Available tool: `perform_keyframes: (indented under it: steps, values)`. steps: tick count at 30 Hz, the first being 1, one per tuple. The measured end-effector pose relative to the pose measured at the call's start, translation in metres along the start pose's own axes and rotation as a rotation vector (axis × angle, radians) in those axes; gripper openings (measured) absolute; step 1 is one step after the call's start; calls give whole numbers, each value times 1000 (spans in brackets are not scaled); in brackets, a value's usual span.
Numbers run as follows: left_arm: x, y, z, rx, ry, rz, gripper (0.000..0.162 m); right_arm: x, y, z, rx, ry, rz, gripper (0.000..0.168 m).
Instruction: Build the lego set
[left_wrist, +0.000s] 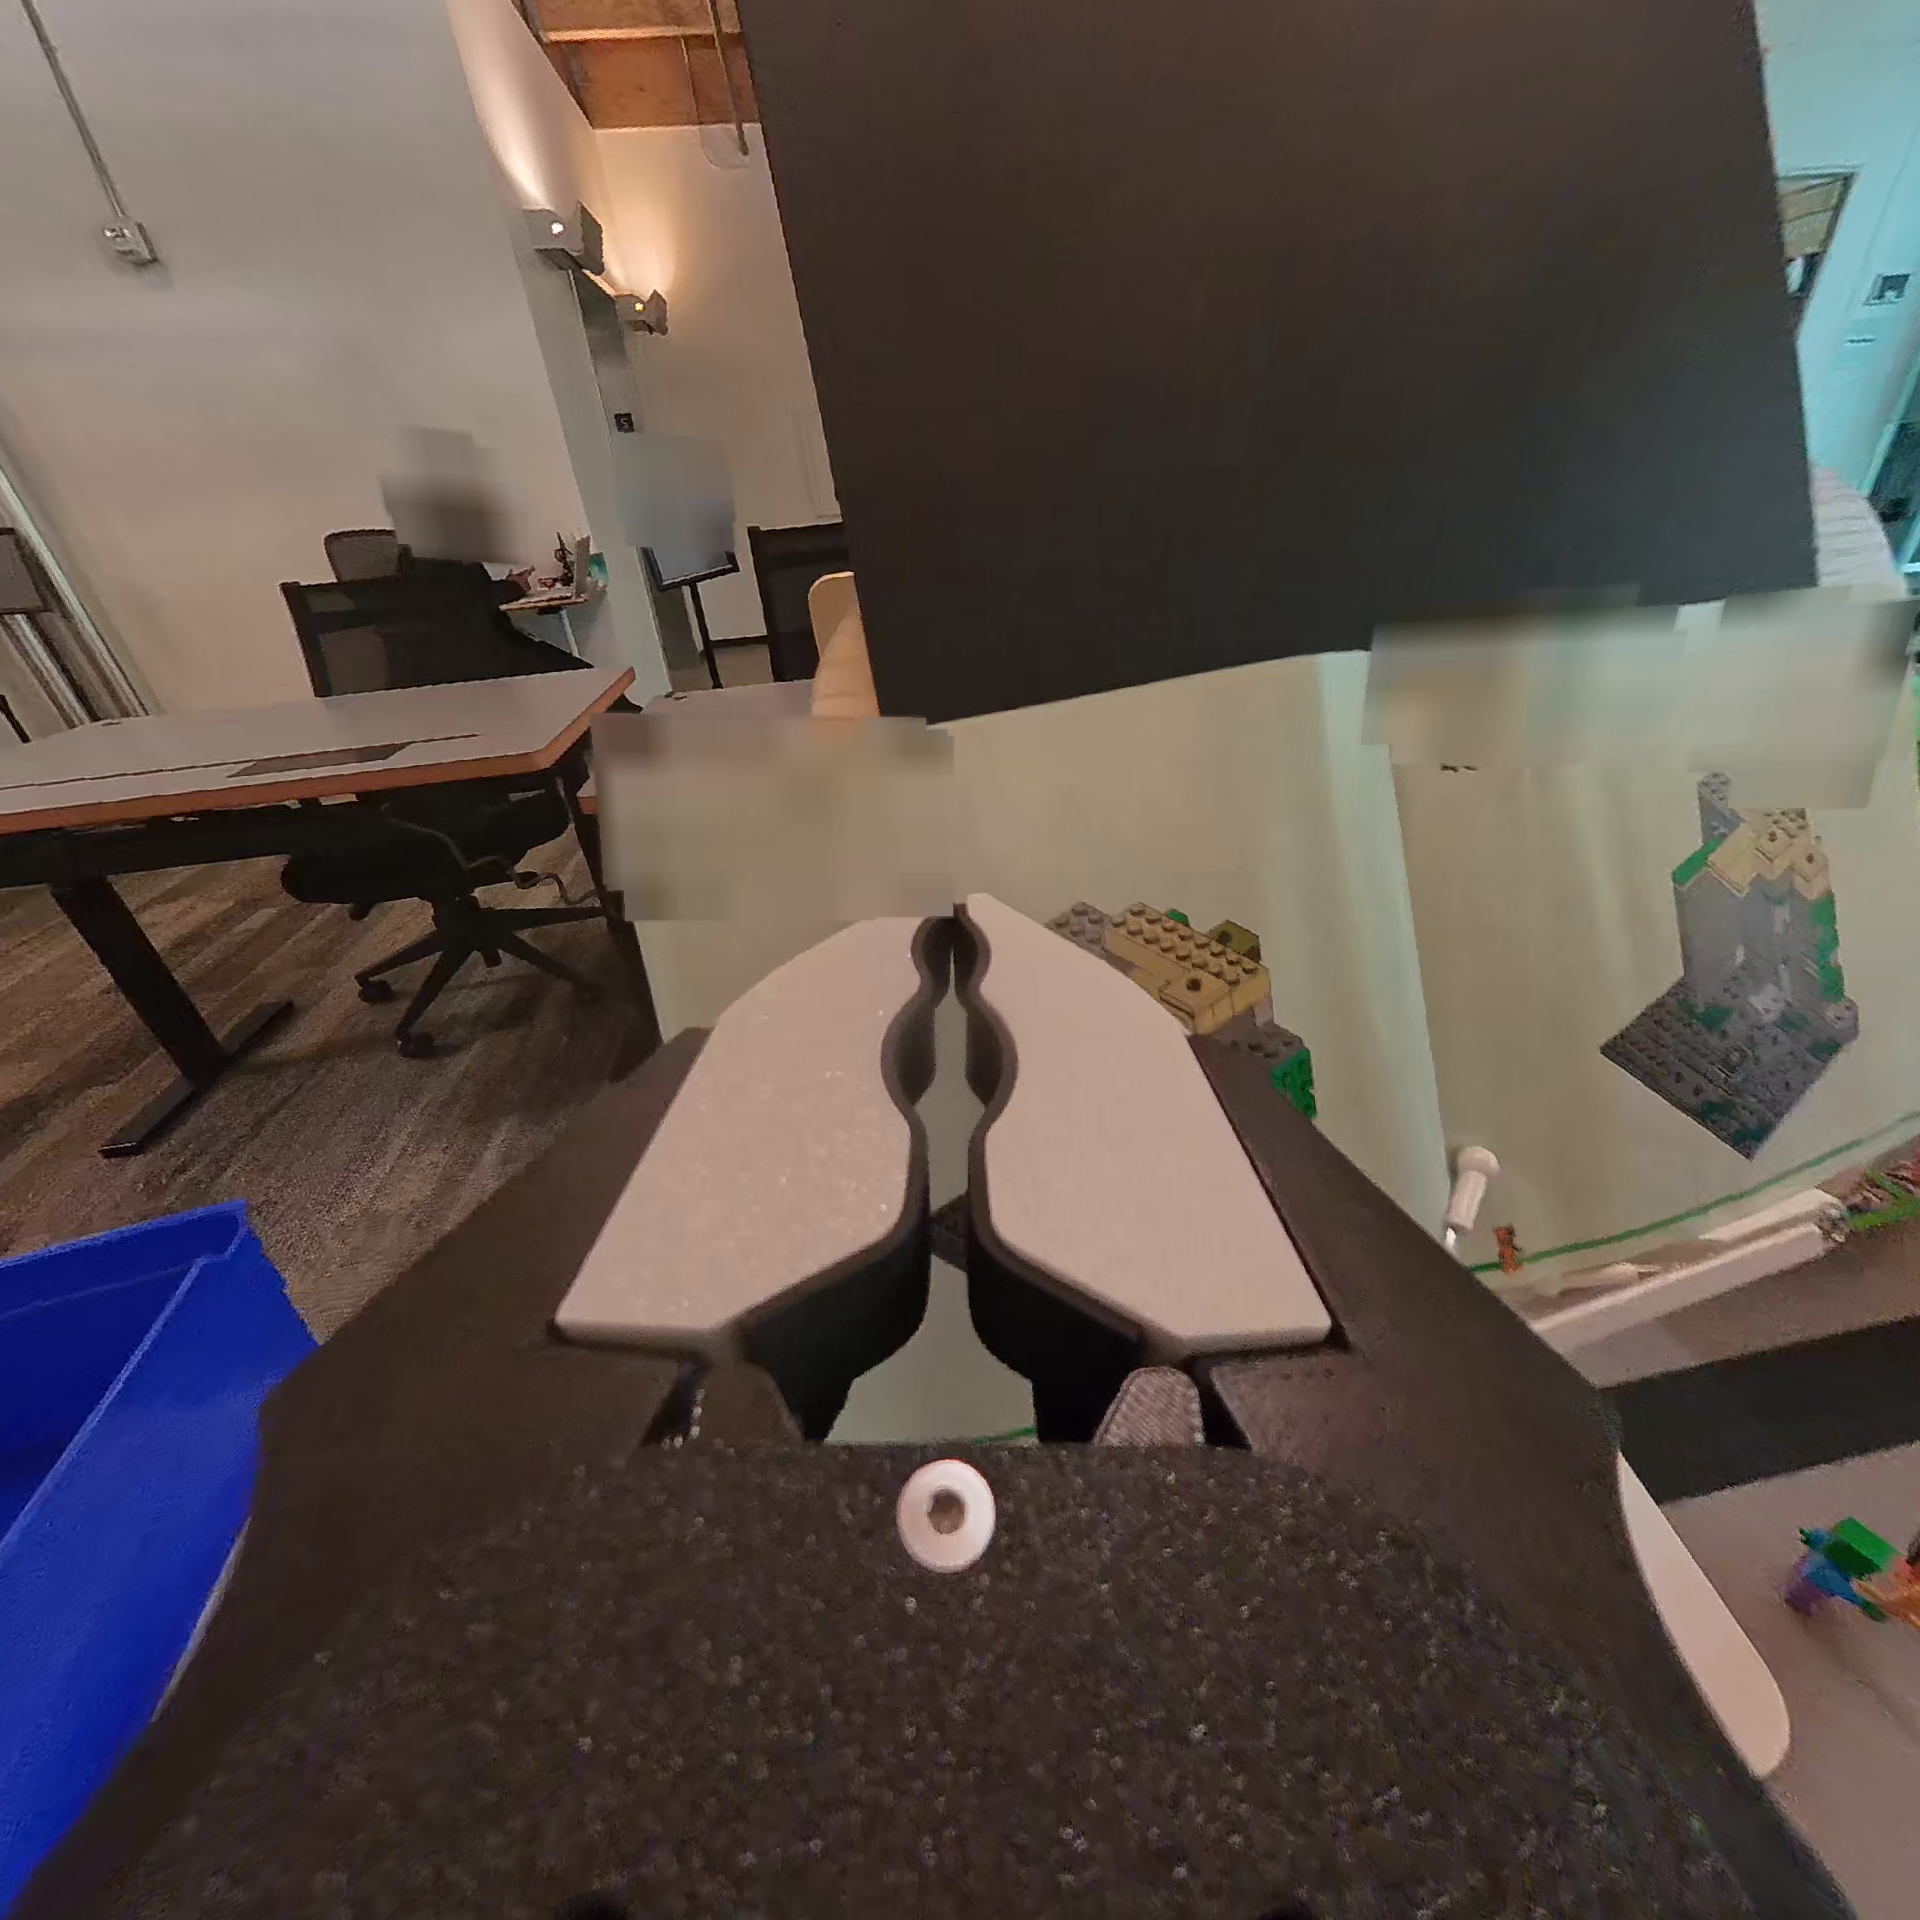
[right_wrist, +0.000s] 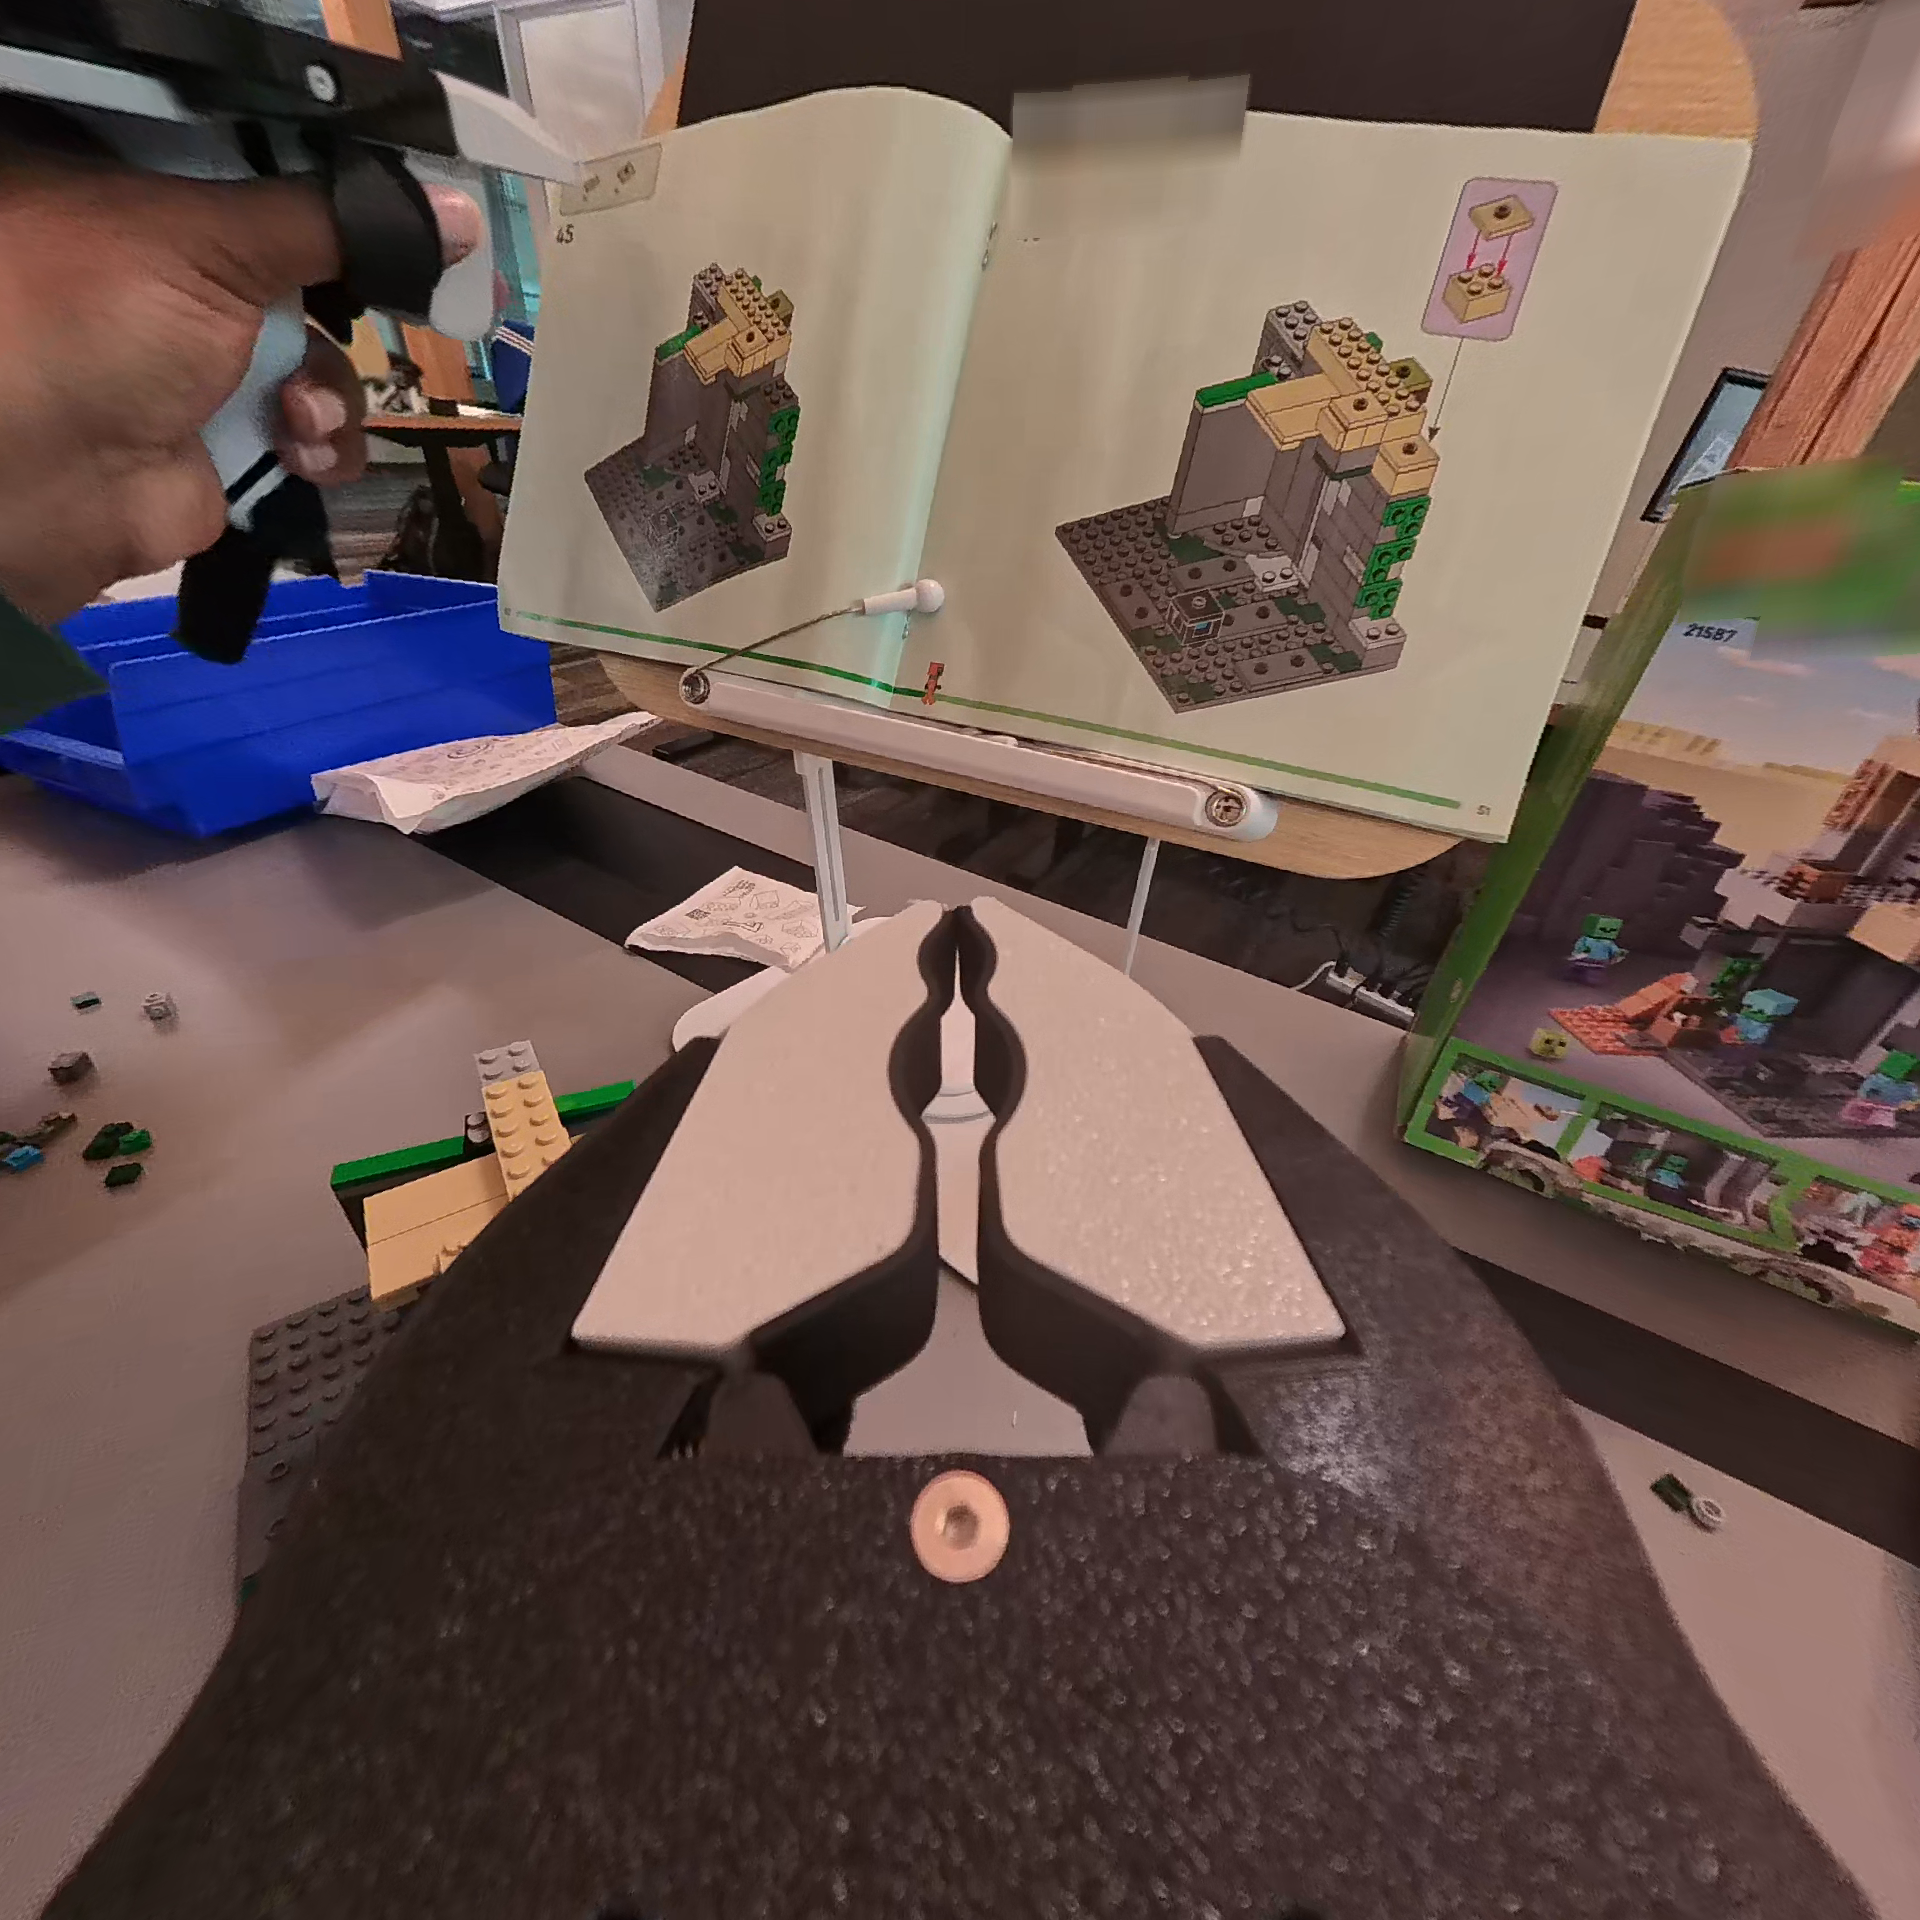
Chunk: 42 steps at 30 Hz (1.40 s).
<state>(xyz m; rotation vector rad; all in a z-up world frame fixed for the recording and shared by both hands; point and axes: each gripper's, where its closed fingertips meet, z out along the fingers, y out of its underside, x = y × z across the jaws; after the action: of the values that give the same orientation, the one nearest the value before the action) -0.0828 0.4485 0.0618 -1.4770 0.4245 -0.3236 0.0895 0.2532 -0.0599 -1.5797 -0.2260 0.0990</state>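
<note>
On the grey table, the half-built lego model stood low and left of the right gripper, nearer than the raised left gripper; both were closed, empty.

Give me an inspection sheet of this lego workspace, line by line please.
Surface: grey tabletop, mostly bare at left.
Job's things: partly built tan, grey and green brick model on a dark grey baseplate; open pale green instruction booklet propped on a wooden stand; green picture box upright at right.
Clutter: small loose dark green and grey bricks; two crumpled printed paper bags; blue plastic bin.
Grippers: left gripper jaws shut, raised near the booklet; right gripper jaws shut, empty.
Cables: nothing seen.
Surroundings: office desk, black swivel chair.
</note>
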Motion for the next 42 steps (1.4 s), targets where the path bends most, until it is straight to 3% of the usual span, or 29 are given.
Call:
perform_keyframes:
  steps: [17,29,39,42]
  values:
    - [26,54,-155,-10,99,20,0,-13,0,1,-1,-17,-43,0]
    - [-13,117,-255,-252,59,34,0,-19,-20,-9,48,-29,-84,0]
    - [-54,151,-328,-430,14,-45,62,-30,-17,-8,42,-60,-105,0]
    - [-53,163,-332,-501,68,1,71,-34,-16,-8,40,-70,-118,0]
